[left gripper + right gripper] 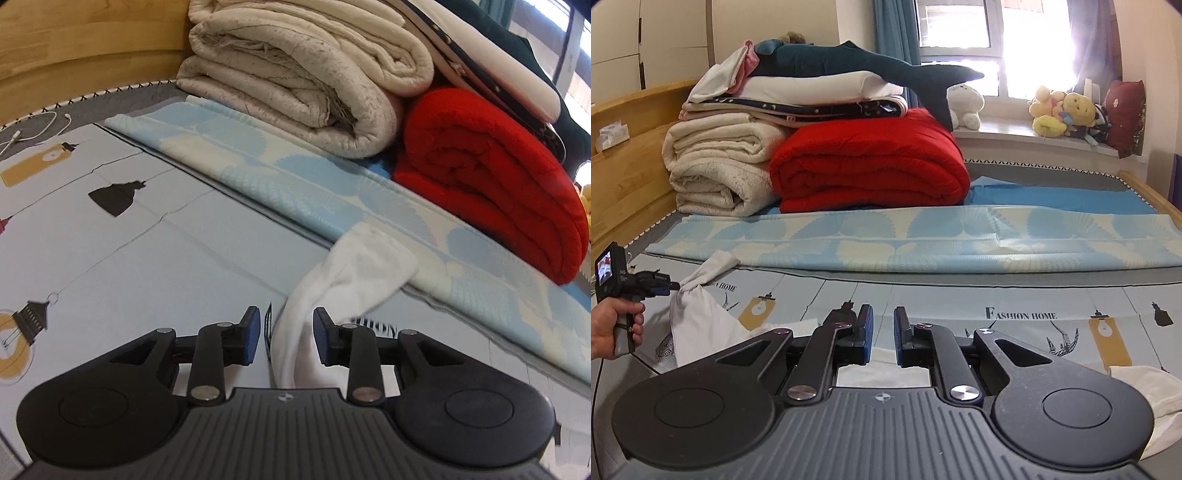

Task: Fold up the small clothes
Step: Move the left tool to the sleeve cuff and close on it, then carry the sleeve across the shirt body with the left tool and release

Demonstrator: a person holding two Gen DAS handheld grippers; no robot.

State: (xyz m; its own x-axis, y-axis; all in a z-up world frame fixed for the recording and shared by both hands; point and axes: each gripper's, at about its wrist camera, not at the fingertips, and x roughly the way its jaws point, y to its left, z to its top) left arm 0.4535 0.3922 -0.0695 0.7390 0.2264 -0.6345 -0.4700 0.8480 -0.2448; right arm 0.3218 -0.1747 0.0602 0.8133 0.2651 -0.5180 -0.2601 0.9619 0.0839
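The right gripper (881, 338) sits closest, low over the bed, its blue-padded fingers (866, 332) drawn almost together with only a narrow slot between them; white fabric lies directly under them, but whether the pads pinch it I cannot tell. That fabric belongs to a small white garment (698, 325) spread on the printed bedsheet (960, 302), which carries lamp drawings and the words "FASHION HOME"; another stretch of white cloth shows at the gripper's right edge. Off to the left a hand (607, 326) holds the left gripper (284, 334) by its handle; in the right wrist view its tip meets a bunched corner of the garment, lifted off the sheet. From the left wrist view the fingers (253, 332) stand part open, with a twisted strand of the white garment running between them; it lies beside the right pad and clear of the left one, so it is not squeezed. Beyond, a pale blue patterned mat (923, 236) runs across the bed; behind it a folded red blanket (868, 162) rests beside a folded cream quilt (716, 173), with more bedding and a dark plush shark (871, 66) stacked on top; soft toys (1060, 110) crowd the window sill.
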